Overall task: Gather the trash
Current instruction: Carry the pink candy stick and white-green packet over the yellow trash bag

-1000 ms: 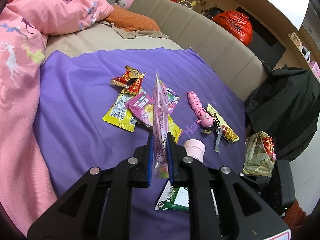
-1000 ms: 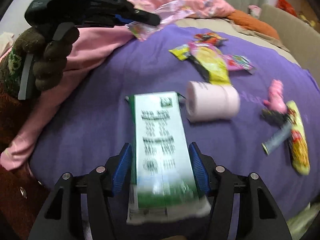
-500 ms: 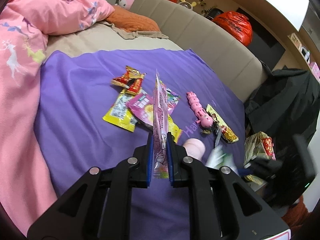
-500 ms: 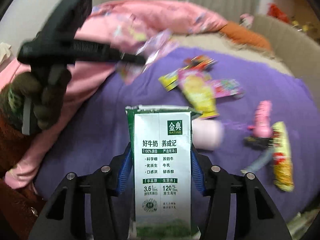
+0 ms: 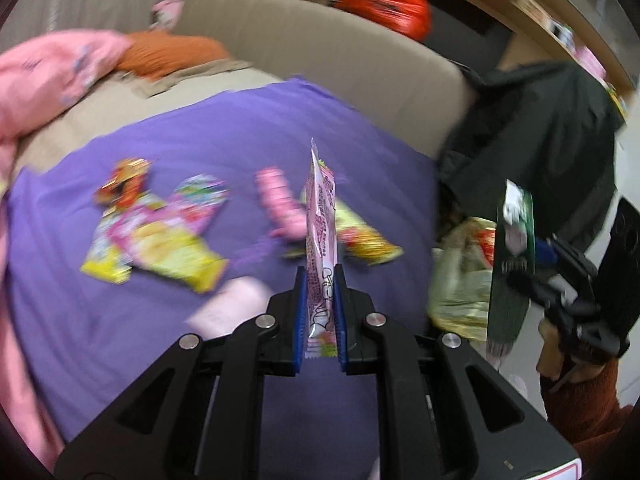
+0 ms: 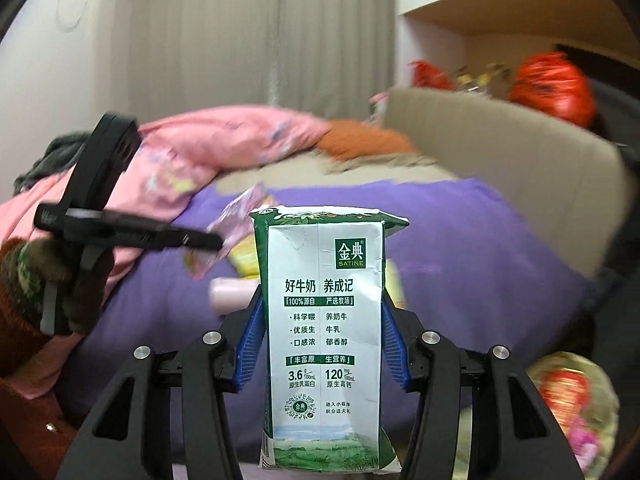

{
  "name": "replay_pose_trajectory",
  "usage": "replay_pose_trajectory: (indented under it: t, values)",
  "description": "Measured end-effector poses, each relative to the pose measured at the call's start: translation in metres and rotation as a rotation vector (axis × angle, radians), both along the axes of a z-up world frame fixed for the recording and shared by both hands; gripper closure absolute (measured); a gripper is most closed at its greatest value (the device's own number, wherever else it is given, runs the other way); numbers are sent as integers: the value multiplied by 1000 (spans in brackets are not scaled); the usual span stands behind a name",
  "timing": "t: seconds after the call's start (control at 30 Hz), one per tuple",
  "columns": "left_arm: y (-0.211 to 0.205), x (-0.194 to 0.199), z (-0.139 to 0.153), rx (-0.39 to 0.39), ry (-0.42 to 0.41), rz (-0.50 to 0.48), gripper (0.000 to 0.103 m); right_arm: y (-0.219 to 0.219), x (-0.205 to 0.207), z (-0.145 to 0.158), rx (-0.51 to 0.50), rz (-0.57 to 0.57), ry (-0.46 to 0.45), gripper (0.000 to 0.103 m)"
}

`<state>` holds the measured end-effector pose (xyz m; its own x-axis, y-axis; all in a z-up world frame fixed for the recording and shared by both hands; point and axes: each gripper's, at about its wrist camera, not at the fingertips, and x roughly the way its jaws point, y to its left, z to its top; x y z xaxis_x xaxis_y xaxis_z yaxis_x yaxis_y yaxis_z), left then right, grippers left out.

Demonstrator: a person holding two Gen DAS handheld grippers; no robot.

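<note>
a: left tool (image 5: 319, 308) is clamped on a pink wrapper (image 5: 320, 216), held edge-up. right tool (image 6: 322, 344) is clamped on the milk carton (image 6: 322, 320), upright, pads on both its sides.

b: where's the rest of the trash?

a: on the bed. in the left view, a heap of wrappers (image 5: 156, 232) at 9 o'clock of the tool, another wrapper (image 5: 360, 236) just behind the held one, a pink cup (image 5: 232, 304) on its side near the tool. the trash bag (image 5: 460, 276) sits off the bed's edge at 3 o'clock.

b: risks?

a: i'd judge the wrapper could slip out, it's thin and pinched only near its bottom. the carton looks dented, so it may be empty and could crush or twist loose. both views are blurred, so a miss at the bag's soft mouth is possible.

b: surface and room?

a: purple sheet (image 5: 240, 140) over the bed, pink quilt (image 6: 224, 140) at 10 o'clock, beige headboard (image 5: 320, 52), dark coat (image 5: 540, 140) at 2 o'clock, curtain (image 6: 260, 32) behind.
</note>
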<state>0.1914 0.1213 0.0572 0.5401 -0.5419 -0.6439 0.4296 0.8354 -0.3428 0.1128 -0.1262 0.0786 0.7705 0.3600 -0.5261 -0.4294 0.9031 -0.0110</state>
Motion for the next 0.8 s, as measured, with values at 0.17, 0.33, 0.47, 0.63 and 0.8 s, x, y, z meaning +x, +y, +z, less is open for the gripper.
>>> replay_pose_trajectory:
  t: [0.17,0.33,0.47,0.63,0.8]
  values:
    - [-98,-12,19,-11,-36,-127,92,-93,-24,18,15,-170,-60,54]
    - [-201,-17,20,3,-45,-284,92,-179,-56,22,36,-336,-103,54]
    - [-269,-14,15,-30,-10,-412,92,-229,-69,23,46,-452,-113,54]
    - [-338,-5,1,-28,12,-559,92,-259,-73,24,51,-540,-138,54]
    - [-379,9,-32,149,-31,-566,92,-276,-60,13,100,-577,-133,54]
